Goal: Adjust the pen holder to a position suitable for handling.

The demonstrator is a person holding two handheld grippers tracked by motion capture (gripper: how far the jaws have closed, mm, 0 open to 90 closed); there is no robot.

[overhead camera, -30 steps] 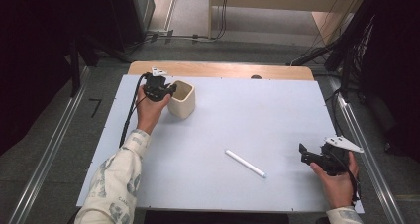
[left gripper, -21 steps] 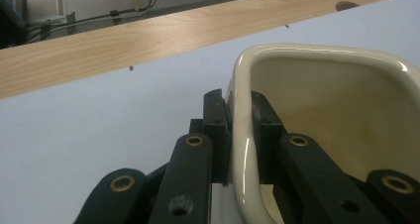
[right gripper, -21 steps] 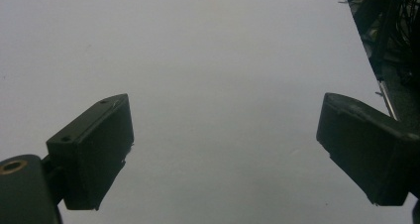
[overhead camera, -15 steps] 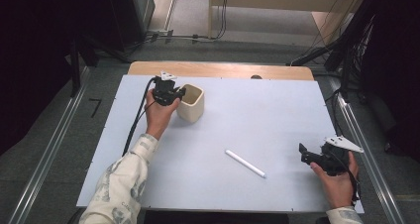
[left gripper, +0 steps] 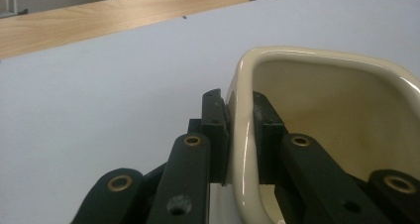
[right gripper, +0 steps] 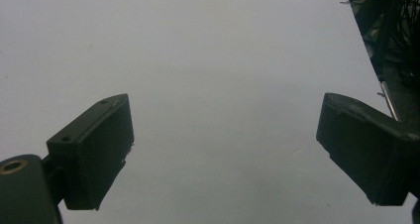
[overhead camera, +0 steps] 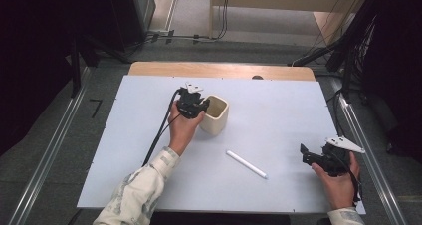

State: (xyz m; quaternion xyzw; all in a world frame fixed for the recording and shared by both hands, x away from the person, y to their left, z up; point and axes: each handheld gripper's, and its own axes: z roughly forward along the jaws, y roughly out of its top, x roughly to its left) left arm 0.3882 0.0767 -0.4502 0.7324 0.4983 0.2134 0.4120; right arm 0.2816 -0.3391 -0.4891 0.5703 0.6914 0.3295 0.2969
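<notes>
Cream-glazed and squarish, the cup point(overhead camera: 215, 115) stands upright on the white desk point(overhead camera: 278, 110), left of the middle and toward the far edge. Its near wall is pinched by the left hand-held gripper point(overhead camera: 198, 106) — in the left gripper view one black pad sits outside the wall and the other inside the cup point(left gripper: 317, 115), both pressed flat against the rim, so the left hand-held gripper point(left gripper: 241, 130) is clamped on it. The left hand point(overhead camera: 183, 128) comes up from the bottom edge in a pale patterned sleeve point(overhead camera: 137, 192), and a black cable point(overhead camera: 158, 135) trails back from the tool across the desk.

Nearer the person and to the right of the cup lies a white stick-like object point(overhead camera: 247, 164), slanted on the surface and well apart from both tools; what exactly it is cannot be told.

At the desk's right edge the right hand point(overhead camera: 338, 182) holds the right hand-held gripper point(overhead camera: 304, 154) — its jaws stand wide apart over bare white surface point(right gripper: 218, 85), with nothing between them in the right gripper view point(right gripper: 223, 149).

Beyond the white sheet a strip of wooden top point(overhead camera: 219, 69) shows.
</notes>
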